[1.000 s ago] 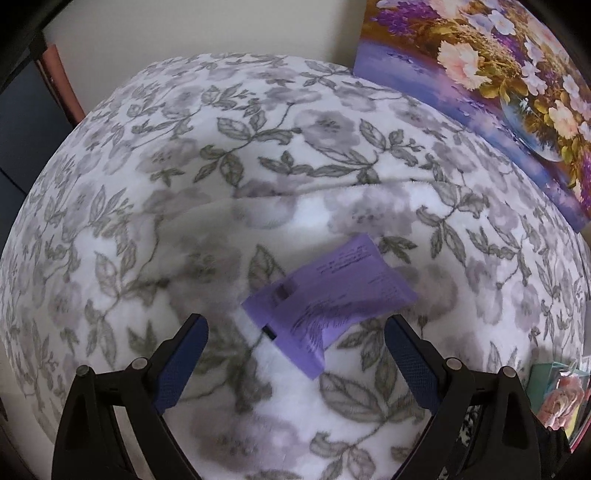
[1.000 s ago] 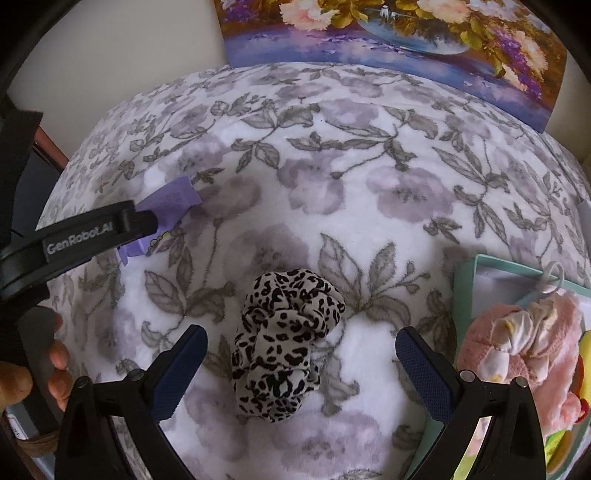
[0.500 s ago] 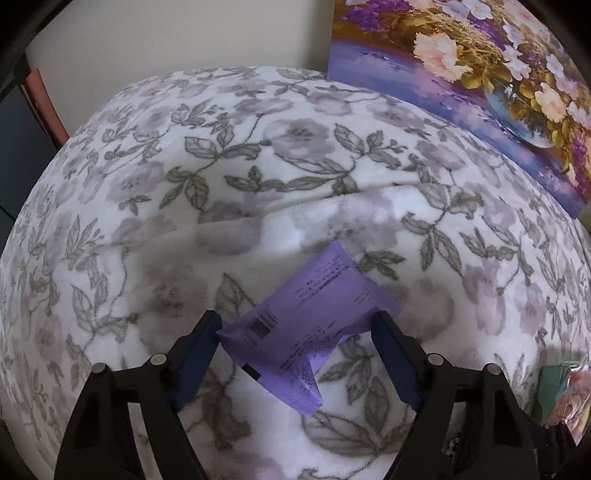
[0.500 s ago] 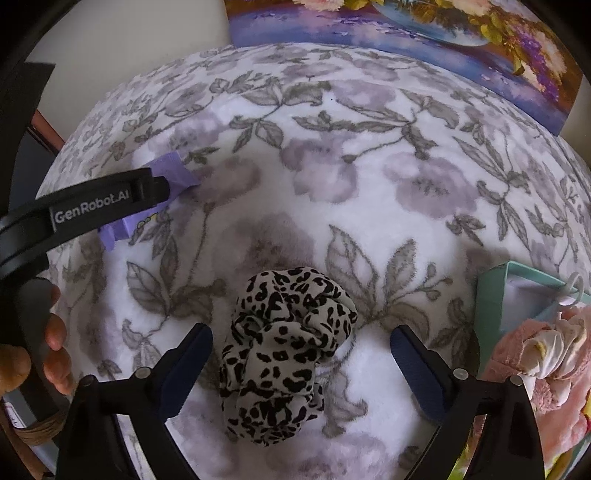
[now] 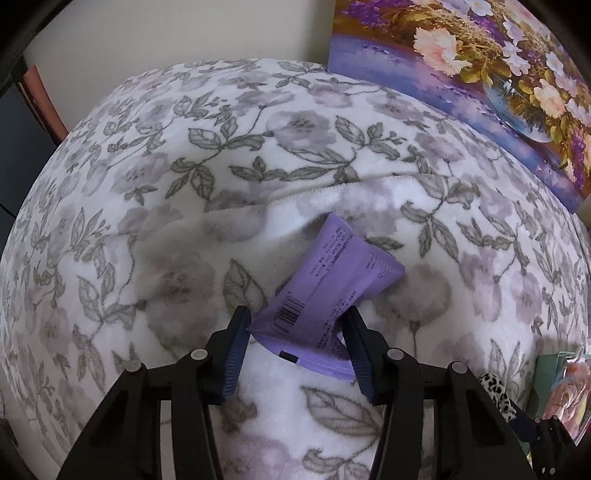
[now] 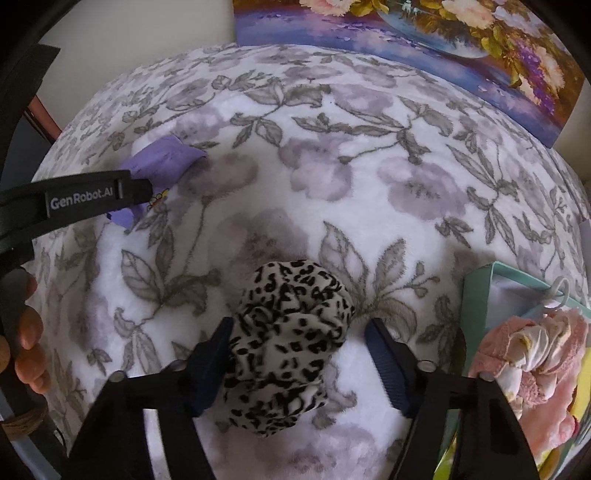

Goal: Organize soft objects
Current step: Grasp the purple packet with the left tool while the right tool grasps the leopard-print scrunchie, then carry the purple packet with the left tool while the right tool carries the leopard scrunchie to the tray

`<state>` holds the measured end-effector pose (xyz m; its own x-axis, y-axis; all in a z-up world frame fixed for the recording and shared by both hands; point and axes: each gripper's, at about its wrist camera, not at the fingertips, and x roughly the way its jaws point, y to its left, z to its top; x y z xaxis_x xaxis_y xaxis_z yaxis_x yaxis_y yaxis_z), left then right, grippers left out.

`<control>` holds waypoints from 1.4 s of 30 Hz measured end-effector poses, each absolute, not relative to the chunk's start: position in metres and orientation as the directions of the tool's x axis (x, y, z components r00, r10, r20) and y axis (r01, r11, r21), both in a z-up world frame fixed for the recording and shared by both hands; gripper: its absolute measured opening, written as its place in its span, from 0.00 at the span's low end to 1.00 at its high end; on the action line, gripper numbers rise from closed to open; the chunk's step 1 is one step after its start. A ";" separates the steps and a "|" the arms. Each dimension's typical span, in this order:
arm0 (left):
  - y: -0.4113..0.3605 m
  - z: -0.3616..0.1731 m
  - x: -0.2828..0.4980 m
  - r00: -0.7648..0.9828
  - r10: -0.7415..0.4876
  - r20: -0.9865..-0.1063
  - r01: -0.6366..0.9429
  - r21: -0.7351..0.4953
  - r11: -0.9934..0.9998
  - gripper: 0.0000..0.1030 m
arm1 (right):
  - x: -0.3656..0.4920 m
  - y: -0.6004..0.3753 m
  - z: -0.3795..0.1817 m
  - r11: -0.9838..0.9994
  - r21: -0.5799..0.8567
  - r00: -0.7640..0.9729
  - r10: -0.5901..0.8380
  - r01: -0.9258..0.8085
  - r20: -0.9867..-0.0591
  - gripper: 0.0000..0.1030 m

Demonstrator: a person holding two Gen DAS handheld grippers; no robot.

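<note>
A floral blanket (image 5: 258,155) is spread across both views, with a flower painting (image 6: 406,33) propped at its far edge. Only in the right wrist view are a teal box (image 6: 476,295) holding pink fabric (image 6: 535,354) and a hand (image 6: 27,343) at the left edge seen. The left gripper (image 5: 297,325), whose jaws have just been closing, is pressed by both pads onto a buckled purple packet (image 5: 325,291). The right gripper (image 6: 299,332), also closing, straddles a leopard-print scrunchie (image 6: 288,339); only its left pad touches, the right stands clear.
</note>
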<state>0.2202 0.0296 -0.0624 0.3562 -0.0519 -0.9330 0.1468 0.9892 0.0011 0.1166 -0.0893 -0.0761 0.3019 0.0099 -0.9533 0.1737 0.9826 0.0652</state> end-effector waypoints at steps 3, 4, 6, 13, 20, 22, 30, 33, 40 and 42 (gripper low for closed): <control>0.034 -0.060 0.214 0.346 -0.033 -0.938 0.131 0.014 0.991 0.50 | 0.110 -0.085 -0.074 0.983 0.076 0.299 0.022 0.168 -0.954 0.54; 0.035 -0.059 0.212 0.344 -0.029 -0.938 0.128 0.016 0.992 0.50 | 0.107 -0.082 -0.074 0.984 0.074 0.297 0.022 0.163 -0.955 0.50; 0.037 -0.058 0.205 0.342 -0.018 -0.939 0.128 0.028 0.991 0.50 | 0.102 -0.081 -0.074 0.985 0.067 0.295 0.018 0.158 -0.955 0.46; 0.036 -0.050 0.179 0.322 -0.032 -0.946 0.110 0.004 0.994 0.50 | 0.079 -0.071 -0.068 0.985 0.087 0.294 0.039 0.151 -0.955 0.33; 0.030 -0.026 0.154 0.359 -0.046 -0.932 0.127 0.000 0.992 0.50 | 0.054 -0.071 -0.047 0.983 0.113 0.326 0.060 0.146 -0.944 0.32; 0.030 -0.018 0.147 0.372 -0.051 -0.927 0.125 -0.004 0.992 0.50 | 0.049 -0.078 -0.038 0.982 0.117 0.339 0.062 0.147 -0.939 0.32; 0.028 0.022 0.108 0.465 -0.064 -0.883 0.134 -0.001 0.991 0.50 | 0.016 -0.099 -0.007 0.976 0.134 0.385 0.059 0.170 -0.921 0.32; 0.026 0.031 0.094 0.484 -0.078 -0.871 0.137 -0.013 0.991 0.50 | 0.004 -0.104 -0.001 0.974 0.139 0.396 0.057 0.181 -0.917 0.32; 0.011 0.044 0.063 0.510 -0.107 -0.854 0.165 -0.026 0.986 0.50 | -0.019 -0.119 0.004 0.970 0.127 0.402 0.034 0.208 -0.915 0.32; 0.005 0.045 0.054 0.508 -0.116 -0.853 0.177 -0.028 0.984 0.50 | -0.026 -0.125 0.006 0.967 0.126 0.405 0.027 0.221 -0.914 0.32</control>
<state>0.0538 0.0055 0.0447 0.5081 -0.1159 -0.8535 0.1769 0.9838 -0.0283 -0.0265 -0.1246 0.0061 0.4048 0.0268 -0.9140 0.2214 0.9670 0.1264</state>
